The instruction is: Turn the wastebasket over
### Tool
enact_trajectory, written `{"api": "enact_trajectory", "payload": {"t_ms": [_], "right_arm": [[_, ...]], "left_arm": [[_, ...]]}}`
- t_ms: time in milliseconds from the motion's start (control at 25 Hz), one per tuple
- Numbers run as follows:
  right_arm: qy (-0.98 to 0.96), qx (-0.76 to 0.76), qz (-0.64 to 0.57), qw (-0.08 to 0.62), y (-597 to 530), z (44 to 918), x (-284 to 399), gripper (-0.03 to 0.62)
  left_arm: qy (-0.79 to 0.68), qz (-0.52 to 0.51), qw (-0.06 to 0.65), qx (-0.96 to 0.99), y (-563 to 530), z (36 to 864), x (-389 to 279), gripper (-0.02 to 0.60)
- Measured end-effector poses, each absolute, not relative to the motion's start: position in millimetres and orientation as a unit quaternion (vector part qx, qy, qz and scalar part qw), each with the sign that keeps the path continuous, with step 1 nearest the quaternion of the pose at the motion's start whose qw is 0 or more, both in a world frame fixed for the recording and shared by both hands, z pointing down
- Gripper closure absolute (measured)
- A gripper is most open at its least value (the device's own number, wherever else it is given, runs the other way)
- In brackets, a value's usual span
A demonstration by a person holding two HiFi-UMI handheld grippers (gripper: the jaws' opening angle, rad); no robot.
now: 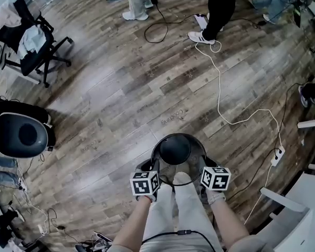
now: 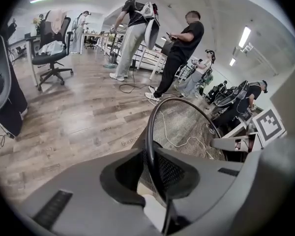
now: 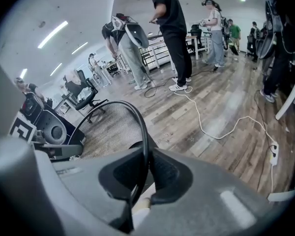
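A black wire-mesh wastebasket (image 1: 168, 168) hangs in front of my legs with its open mouth up, its dark bottom showing inside. My left gripper (image 1: 150, 168) is shut on the left side of its rim, and my right gripper (image 1: 205, 166) is shut on the right side. In the left gripper view the black rim (image 2: 152, 132) runs down between the jaws of the left gripper (image 2: 156, 177), with the mesh wall behind it. In the right gripper view the rim (image 3: 143, 132) passes between the jaws of the right gripper (image 3: 140, 177) in the same way.
Wooden floor (image 1: 121, 98) lies below. A white cable (image 1: 220, 96) runs to a power strip (image 1: 277, 155) at the right. An office chair (image 1: 34, 43) and a black round seat (image 1: 21, 134) stand at the left. People's legs (image 1: 215, 9) stand at the far side. White furniture (image 1: 299, 214) fills the near right.
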State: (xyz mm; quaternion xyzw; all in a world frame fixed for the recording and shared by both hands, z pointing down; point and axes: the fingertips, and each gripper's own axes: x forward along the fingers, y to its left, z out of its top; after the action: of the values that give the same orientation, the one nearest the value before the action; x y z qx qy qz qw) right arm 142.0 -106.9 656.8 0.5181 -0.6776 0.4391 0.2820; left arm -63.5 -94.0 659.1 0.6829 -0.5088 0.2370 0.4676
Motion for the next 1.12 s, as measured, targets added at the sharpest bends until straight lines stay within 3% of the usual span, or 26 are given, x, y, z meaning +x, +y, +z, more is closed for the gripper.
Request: {"api": "enact_trajectory", "payload": {"t_ms": [1120], "right_arm": [[-0.702,0.513,0.428,0.247,-81,496,111,0.568]], "left_arm": [[-0.523,0.229,0.442,0.692,-64,494,-95,0.525]]}}
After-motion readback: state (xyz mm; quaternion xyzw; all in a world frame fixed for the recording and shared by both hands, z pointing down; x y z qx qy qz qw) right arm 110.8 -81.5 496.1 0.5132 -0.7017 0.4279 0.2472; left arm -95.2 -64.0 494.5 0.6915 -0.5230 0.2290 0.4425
